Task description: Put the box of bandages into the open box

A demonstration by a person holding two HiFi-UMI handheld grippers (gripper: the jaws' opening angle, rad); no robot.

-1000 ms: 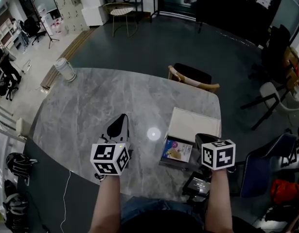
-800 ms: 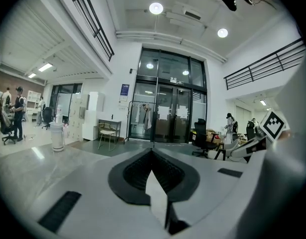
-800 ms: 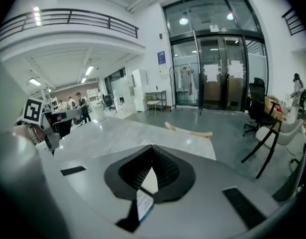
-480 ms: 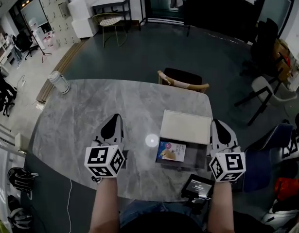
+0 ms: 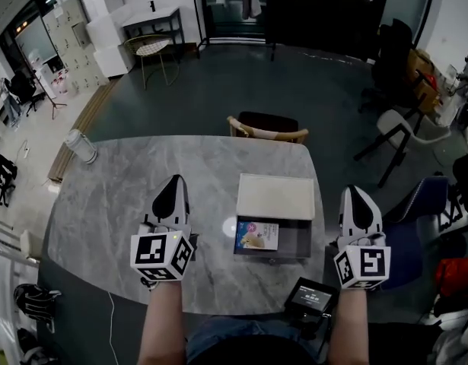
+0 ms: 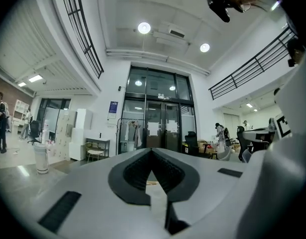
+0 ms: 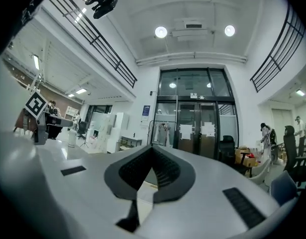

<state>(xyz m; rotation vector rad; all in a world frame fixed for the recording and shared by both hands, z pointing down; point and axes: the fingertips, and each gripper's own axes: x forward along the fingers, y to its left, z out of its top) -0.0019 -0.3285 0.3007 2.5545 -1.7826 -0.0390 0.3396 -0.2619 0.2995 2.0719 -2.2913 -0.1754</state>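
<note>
- The left hand-held gripper (image 5: 173, 188) had its jaws pressed together on nothing, over the grey marble bench (image 5: 112, 196).
- The right hand-held gripper (image 5: 358, 200) was likewise pressed together and empty, beyond the bench's edge.
- Between them lay the open box (image 5: 296, 243): left hand-held gripper at its 9 o'clock, right at its 3 o'clock, both apart from it.
- The box of bandages (image 5: 256, 234) lay inside the open box, at the left of its grey compartment.
- A white lid (image 5: 275, 196) adjoined the compartment at 12 o'clock.
- A small screen device (image 5: 313, 298) sat at 5 o'clock of the box.
- A chair (image 5: 265, 126) stood at the bench's 12 o'clock edge.
</note>
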